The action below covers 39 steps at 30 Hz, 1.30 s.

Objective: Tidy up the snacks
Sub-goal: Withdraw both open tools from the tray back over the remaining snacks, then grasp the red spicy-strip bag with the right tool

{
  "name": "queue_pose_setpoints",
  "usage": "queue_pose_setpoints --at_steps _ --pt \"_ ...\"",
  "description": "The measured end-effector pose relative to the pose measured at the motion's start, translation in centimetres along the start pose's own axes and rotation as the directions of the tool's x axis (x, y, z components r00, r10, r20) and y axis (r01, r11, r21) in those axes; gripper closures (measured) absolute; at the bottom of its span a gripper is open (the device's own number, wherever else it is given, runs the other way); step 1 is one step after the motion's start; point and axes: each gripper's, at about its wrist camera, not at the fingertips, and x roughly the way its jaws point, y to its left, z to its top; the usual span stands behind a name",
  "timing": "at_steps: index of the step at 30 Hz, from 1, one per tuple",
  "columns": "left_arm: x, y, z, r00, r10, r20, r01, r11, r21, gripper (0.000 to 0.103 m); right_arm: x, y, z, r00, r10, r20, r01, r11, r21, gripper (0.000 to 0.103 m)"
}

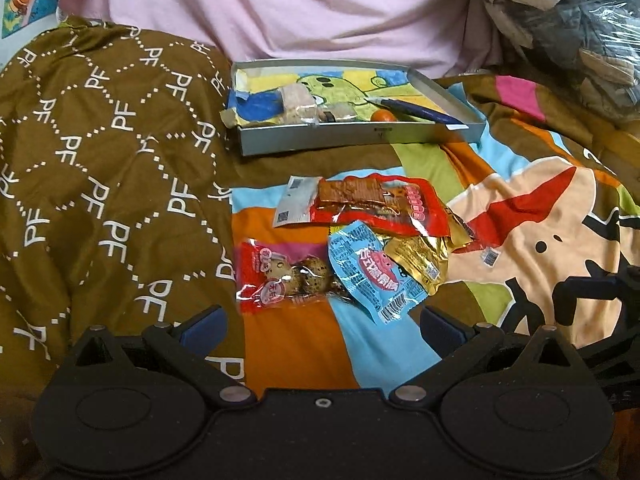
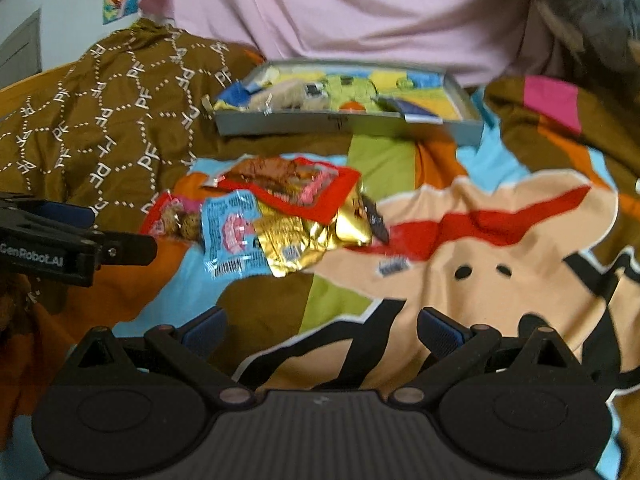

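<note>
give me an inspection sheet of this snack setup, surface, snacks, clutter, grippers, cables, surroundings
Surface: patterned quilt, rumpled, brown at left.
Job's things: loose pile of packets on the quilt: egg pack, blue packet, gold packet, large red packet, white sachet. Grey tray behind them holds a few wrapped snacks.
Clutter: blue pen and a small orange item in the tray.
Grippers: left gripper open, empty, near the pile; right gripper open, empty, over bare quilt.
Cables: nothing seen.
Surroundings: pink cloth behind; plastic-wrapped bundle at far right.
</note>
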Motion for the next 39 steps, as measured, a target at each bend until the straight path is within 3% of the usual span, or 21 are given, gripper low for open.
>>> queue_pose_setpoints --at_steps 15,21,27,33,37,39 --pt "2.1 1.9 0.7 0.999 -0.012 -0.053 0.008 0.997 -0.077 0.001 2.3 0.6 0.2 1.0 0.011 -0.026 -0.01 1.0 0.023 0.0" --pt "3.3 2.7 1.5 0.999 -0.015 -0.029 0.013 0.997 -0.073 0.001 4.3 0.7 3.7 0.998 0.063 0.021 -0.06 0.991 -0.121 0.0" --pt "4.5 4.3 2.1 0.999 -0.03 -0.039 0.025 0.992 -0.127 0.001 8.1 1.4 8.7 0.984 0.179 0.016 -0.158 0.907 -0.39 0.0" --pt "5.4 4.8 2.3 0.997 -0.056 -0.051 0.049 0.99 -0.134 0.001 11.7 3.1 12.1 0.971 0.236 -0.038 -0.223 0.836 -0.501 0.0" --pt "5.7 4.9 2.3 0.996 -0.074 -0.056 0.066 0.989 -0.132 0.001 13.8 4.5 13.1 0.956 0.273 -0.107 -0.283 0.767 -0.576 0.0" --pt "5.6 5.1 2.3 0.995 -0.082 -0.057 0.074 0.988 -0.138 0.001 14.6 4.8 13.6 0.949 0.285 -0.138 -0.311 0.758 -0.574 0.002"
